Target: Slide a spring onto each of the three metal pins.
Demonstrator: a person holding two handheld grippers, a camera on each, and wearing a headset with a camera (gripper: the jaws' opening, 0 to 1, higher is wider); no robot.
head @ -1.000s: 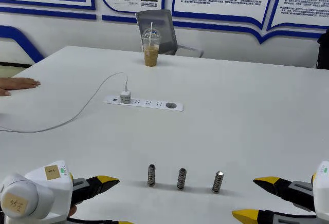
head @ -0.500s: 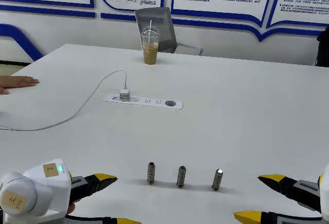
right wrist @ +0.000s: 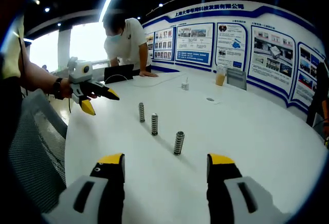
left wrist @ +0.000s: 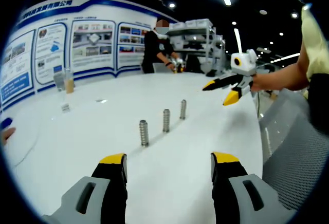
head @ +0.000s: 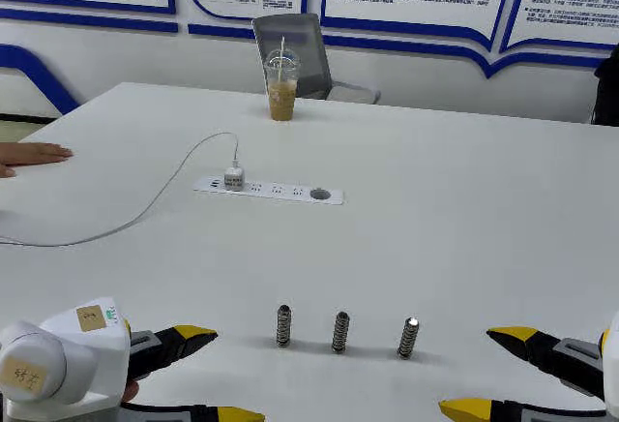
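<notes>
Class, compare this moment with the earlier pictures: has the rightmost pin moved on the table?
No. The rightmost pin stands as before against the power strip and the middle pin; the slight overall shift is the headset camera's.

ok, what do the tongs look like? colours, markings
Both alike: left tongs and right tongs have black jaws with yellow tips, grey mounts, white housings. A tan paper label sits on the left housing. The person wears a pale yellow sleeve.
</notes>
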